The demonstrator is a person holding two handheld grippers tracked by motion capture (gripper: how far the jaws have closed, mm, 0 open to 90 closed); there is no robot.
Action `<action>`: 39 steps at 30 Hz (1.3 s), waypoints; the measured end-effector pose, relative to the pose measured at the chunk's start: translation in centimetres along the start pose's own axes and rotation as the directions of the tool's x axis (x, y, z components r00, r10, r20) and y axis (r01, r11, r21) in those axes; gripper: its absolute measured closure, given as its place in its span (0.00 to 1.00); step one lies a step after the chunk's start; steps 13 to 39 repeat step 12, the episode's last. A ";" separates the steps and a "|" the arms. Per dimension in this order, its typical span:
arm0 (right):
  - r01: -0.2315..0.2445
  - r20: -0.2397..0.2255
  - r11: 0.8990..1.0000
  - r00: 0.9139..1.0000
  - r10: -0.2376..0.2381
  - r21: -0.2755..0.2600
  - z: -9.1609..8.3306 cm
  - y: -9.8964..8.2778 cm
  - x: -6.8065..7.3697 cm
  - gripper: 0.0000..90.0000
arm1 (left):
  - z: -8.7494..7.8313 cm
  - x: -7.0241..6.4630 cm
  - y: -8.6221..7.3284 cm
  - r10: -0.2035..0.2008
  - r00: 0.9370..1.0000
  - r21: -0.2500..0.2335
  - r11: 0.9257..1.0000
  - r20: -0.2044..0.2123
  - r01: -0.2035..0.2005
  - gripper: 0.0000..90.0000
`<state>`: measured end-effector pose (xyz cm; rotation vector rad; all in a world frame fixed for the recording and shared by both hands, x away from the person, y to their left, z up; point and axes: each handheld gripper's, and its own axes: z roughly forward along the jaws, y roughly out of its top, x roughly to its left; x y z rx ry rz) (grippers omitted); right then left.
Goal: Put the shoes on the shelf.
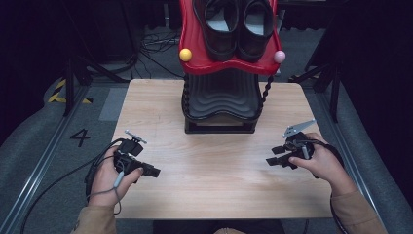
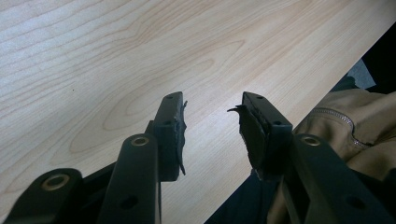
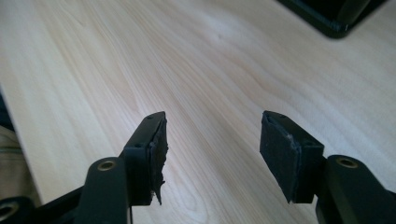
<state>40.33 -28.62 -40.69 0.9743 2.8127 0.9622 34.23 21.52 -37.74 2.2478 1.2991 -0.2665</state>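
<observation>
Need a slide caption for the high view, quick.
Both open grippers, left gripper and right gripper, over the wooden table; black shoes atop red rack.

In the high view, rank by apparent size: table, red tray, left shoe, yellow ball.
Largest to smallest:
1. table
2. red tray
3. left shoe, though it and the tray are cut off at the top edge
4. yellow ball
</observation>
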 end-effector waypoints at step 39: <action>-0.019 0.014 0.996 1.000 0.018 0.083 2.5 -1.7 -0.5 0.45 | 0.5 0.4 0.7 0.012 1.000 0.011 1.000 0.010 -0.012 0.66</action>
